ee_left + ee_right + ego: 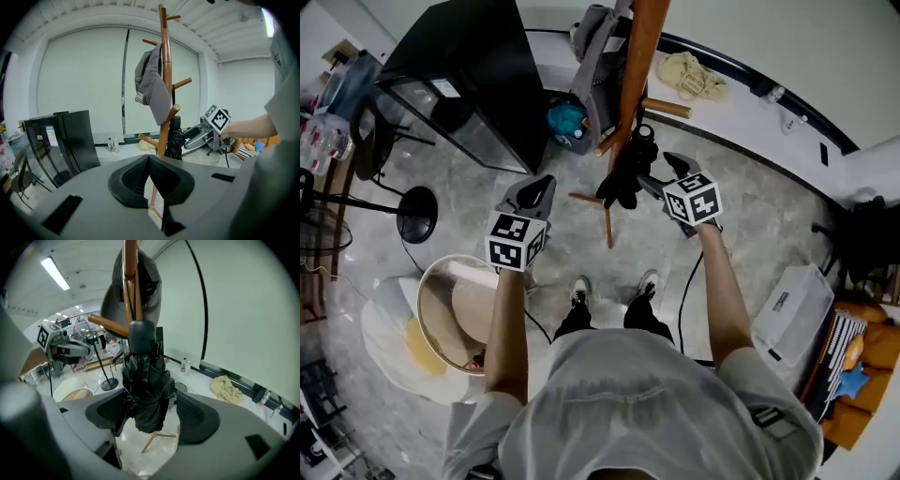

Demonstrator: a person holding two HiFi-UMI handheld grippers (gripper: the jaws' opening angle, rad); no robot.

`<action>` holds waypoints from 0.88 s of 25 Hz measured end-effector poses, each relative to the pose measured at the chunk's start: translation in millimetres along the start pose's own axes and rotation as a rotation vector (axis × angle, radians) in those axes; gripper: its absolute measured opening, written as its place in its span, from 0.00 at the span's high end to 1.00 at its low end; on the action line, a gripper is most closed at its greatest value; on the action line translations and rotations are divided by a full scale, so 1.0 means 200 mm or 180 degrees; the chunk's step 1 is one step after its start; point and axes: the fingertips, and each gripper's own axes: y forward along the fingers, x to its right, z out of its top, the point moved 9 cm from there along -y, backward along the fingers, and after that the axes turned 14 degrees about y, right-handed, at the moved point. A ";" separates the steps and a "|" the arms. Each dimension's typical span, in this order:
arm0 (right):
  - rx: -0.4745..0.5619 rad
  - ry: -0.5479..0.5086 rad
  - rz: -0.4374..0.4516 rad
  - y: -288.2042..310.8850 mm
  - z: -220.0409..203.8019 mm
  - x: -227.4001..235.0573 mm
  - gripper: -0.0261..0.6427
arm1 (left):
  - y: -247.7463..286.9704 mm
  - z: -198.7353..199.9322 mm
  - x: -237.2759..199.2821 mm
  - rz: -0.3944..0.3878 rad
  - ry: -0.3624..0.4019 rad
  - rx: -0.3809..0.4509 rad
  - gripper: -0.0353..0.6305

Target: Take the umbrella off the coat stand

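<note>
A brown wooden coat stand (pixel 642 56) rises in front of me, with a grey cap (pixel 152 84) hung high on it. A folded black umbrella (pixel 145 390) hangs from a lower peg beside the pole. My right gripper (pixel 152 413) stands open, one jaw on each side of the umbrella's lower part; the right pad is clear of the fabric, and the left pad lies close behind it. In the head view that gripper (pixel 661 173) sits just right of the umbrella (pixel 623 173). My left gripper (pixel 539 187) is shut and empty, off to the left of the stand, with its pads (pixel 149 161) meeting.
A black cabinet (pixel 478 75) stands at the back left, with a blue object (pixel 567 120) at its foot. A round black stand base (pixel 417 214) and a beige tub (pixel 459 309) lie to the left. A beige bag (pixel 694 75) rests on the ledge, and a clear box (pixel 792 309) is at right.
</note>
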 end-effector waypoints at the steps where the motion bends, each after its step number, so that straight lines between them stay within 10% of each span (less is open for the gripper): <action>1: -0.0065 -0.0112 0.0045 0.04 0.00 0.02 0.40 | 0.01 0.01 0.02 0.0050 -0.0066 -0.0013 0.93; 22: -0.0251 -0.0730 0.0888 0.38 0.03 -0.10 0.46 | -0.07 -0.04 0.18 0.0701 -0.0508 -0.0194 0.93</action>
